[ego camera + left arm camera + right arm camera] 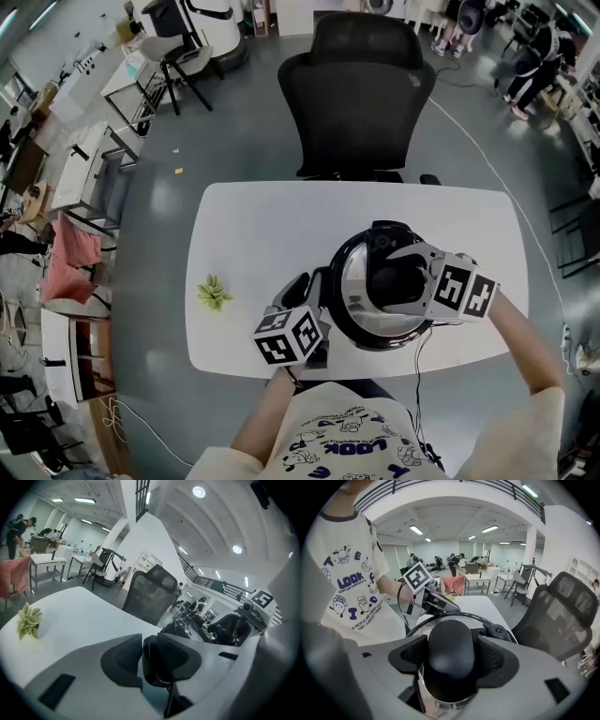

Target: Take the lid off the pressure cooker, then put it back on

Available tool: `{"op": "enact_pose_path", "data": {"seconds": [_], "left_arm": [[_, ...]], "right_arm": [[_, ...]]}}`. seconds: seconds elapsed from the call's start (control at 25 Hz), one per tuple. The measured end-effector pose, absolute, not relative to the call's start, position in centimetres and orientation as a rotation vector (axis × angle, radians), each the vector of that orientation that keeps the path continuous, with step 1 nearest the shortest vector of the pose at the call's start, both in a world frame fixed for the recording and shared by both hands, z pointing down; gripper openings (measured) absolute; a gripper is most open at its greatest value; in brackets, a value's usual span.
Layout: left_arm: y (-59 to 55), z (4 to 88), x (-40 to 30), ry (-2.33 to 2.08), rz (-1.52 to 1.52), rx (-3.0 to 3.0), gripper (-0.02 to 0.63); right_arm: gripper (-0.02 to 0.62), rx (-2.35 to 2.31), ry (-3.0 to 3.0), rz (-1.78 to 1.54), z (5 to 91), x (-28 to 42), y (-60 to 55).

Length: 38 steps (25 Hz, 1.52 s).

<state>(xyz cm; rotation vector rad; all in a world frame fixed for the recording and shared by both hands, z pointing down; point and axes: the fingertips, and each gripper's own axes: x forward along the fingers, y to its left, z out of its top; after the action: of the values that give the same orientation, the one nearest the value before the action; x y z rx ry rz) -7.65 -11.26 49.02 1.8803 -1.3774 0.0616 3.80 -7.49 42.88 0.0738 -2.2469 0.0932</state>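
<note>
The pressure cooker [375, 323] stands on the white table [253, 234] with its lid [440, 618] on. My right gripper [451, 657] reaches over the lid, and the lid's black knob [451, 644] sits between the pads. The right-hand pad stands a sliver off the knob, so the jaws read as open. My left gripper [143, 660] is at the cooker's left side, shut on the black side handle [161, 660]. In the head view the left gripper [317, 298] is beside the pot and the right gripper [405, 277] hides part of the knob [384, 281].
A small green plant-like thing [214, 292] lies on the table's left part. A black office chair [361, 94] stands behind the far edge. A cord [418, 370] hangs off the near edge by the person's shirt. Desks and chairs fill the room around.
</note>
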Motion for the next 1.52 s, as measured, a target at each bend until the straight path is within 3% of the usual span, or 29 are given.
{"op": "enact_pose_path", "data": {"seconds": [0.16,0.4,0.6,0.72,0.84,0.96,1.52], "left_arm": [[-11.7,48.0,-8.4,-1.415,0.05,1.905,0.112],[-12.8,44.9,-9.3,-1.487,0.055,2.004,0.112],[-13.7,41.0,-9.1,-1.537,0.031,2.123,0.112],[-14.0,38.0,-8.6,-1.566,0.005,2.213,0.103],[-14.3,34.8,-8.1,-1.597,-0.028,2.306,0.07],[-14.5,32.1,-7.4,-1.625,-0.055,2.392,0.029],[-13.5,28.5,-3.6,-1.598,-0.106,2.54,0.014]], "right_arm": [[0.37,0.174,-2.348,0.122,41.8,3.2,-7.6],[0.369,0.5,-2.543,0.099,38.1,3.8,-9.8],[0.289,0.906,-2.659,0.076,33.6,6.0,-12.0],[0.18,1.182,-2.665,0.018,31.4,8.1,-12.6],[0.092,1.433,-2.631,-0.03,29.8,10.0,-12.7],[0.046,1.628,-2.609,-0.008,28.8,11.8,-12.3],[0.011,1.998,-2.479,0.08,27.7,15.7,-10.7]]}}
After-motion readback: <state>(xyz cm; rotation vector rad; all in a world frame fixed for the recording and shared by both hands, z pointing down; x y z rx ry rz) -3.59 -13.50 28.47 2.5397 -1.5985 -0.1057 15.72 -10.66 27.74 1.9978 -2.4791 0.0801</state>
